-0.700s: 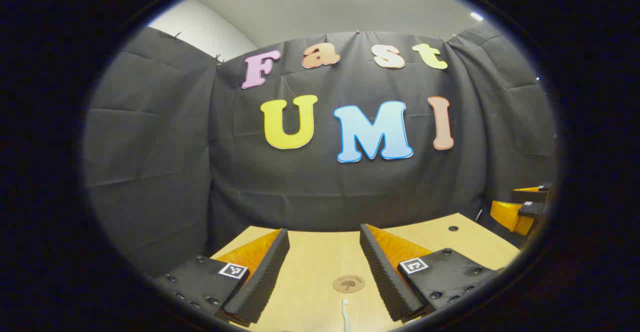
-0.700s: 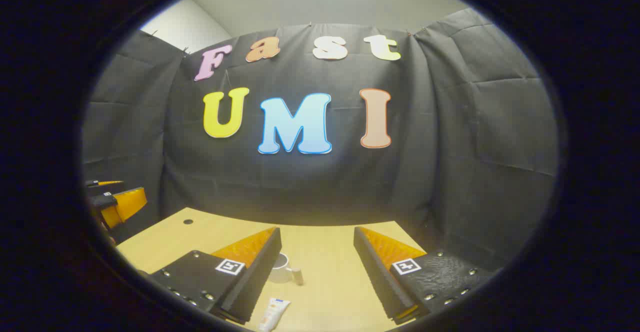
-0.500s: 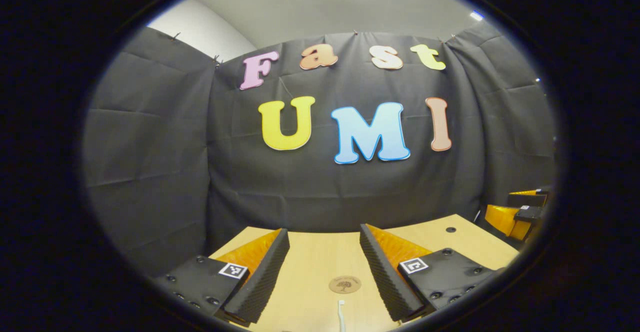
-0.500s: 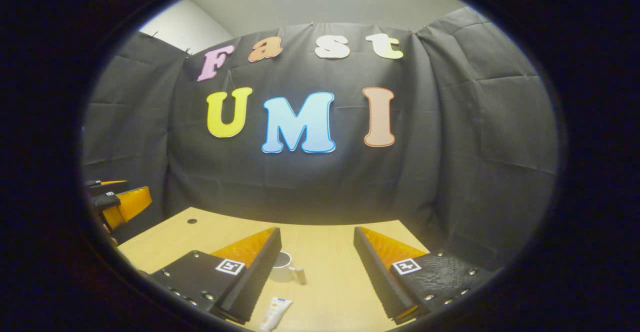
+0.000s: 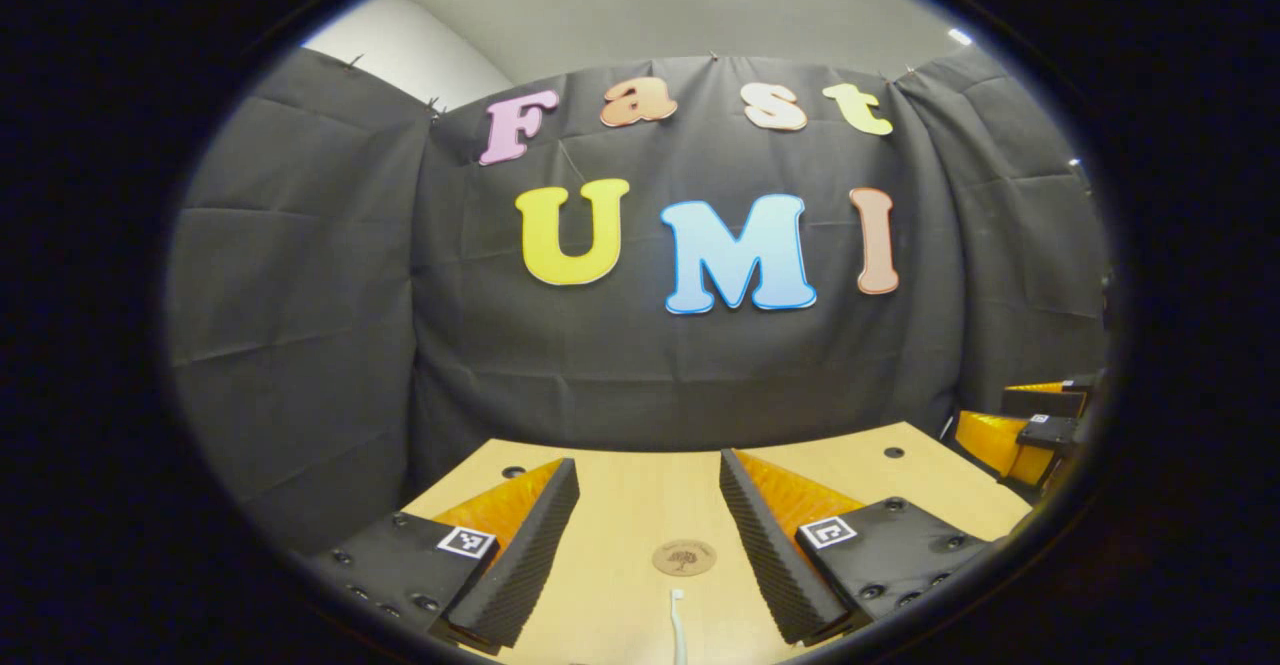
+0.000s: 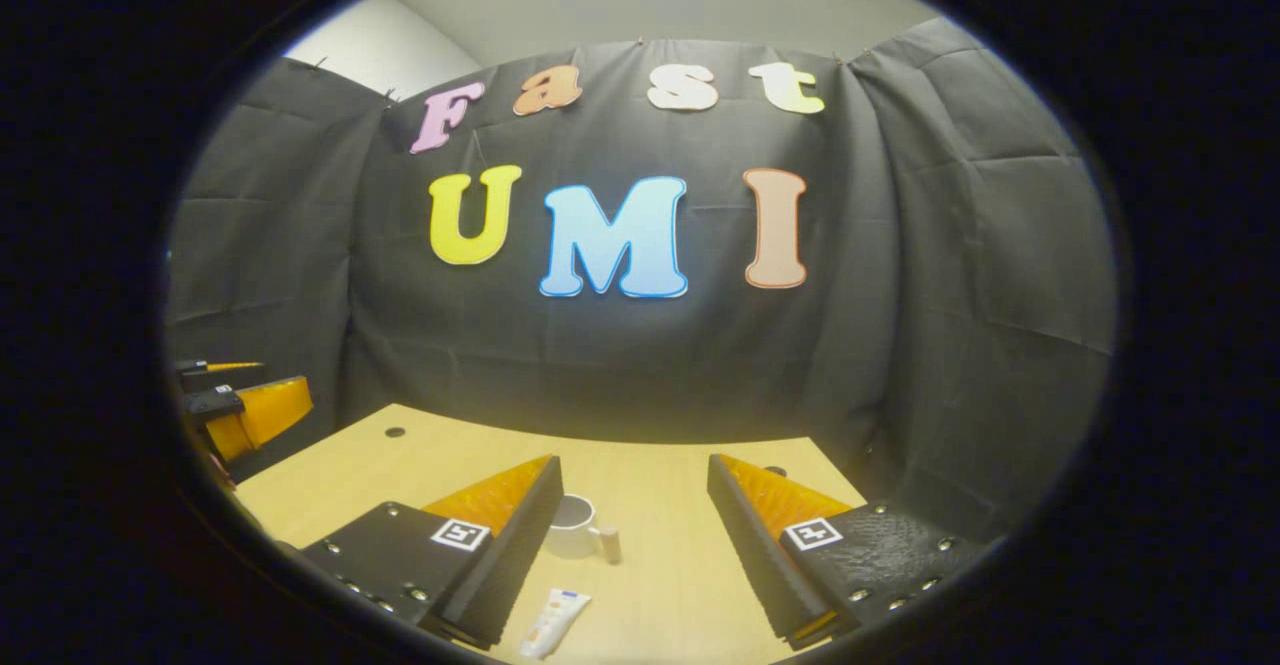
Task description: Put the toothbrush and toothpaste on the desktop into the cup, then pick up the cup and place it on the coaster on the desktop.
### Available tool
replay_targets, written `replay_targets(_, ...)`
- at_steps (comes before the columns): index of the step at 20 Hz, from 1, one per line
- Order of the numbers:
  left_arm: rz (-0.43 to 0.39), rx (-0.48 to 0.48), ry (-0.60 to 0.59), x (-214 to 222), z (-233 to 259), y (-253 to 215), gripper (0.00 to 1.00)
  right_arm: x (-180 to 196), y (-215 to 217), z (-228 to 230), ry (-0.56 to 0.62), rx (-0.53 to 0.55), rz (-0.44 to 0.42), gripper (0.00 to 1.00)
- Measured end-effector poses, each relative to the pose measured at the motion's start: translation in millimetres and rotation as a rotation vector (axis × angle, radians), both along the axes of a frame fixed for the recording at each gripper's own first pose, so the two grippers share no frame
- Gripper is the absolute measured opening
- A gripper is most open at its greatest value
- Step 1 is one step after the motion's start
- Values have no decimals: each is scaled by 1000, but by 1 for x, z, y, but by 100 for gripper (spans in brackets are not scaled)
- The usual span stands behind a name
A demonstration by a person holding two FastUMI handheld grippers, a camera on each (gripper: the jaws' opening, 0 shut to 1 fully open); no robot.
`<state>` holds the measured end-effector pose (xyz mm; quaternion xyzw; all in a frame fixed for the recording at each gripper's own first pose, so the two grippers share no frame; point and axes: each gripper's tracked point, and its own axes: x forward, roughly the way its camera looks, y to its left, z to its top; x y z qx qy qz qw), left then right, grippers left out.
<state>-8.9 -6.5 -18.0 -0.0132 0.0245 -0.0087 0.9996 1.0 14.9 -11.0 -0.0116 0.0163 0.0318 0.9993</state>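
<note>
left gripper view: left gripper (image 5: 648, 535) hung w/ jaws spread, empty; toothbrush (image 5: 677, 625) lay below, coaster (image 5: 684, 557) just beyond. best to dip, pinch mid-handle.
right gripper view: right gripper (image 6: 634, 535) spread too, nothing held; cup (image 6: 574, 527) and toothpaste (image 6: 555, 622) sat on desktop (image 6: 660, 505).

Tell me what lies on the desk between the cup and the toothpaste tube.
Nothing: in the right gripper view the strip of desktop between the white cup and the toothpaste tube is bare wood.
</note>
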Motion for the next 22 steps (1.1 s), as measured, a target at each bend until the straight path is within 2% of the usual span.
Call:
replay_targets(16,-21,0,-4,4,5,6,94,-2,19,-12,38,-4,32,92)
replay_targets(22,-4,-8,-48,0,34,18,94,-1,42,-20,92,2,104,92)
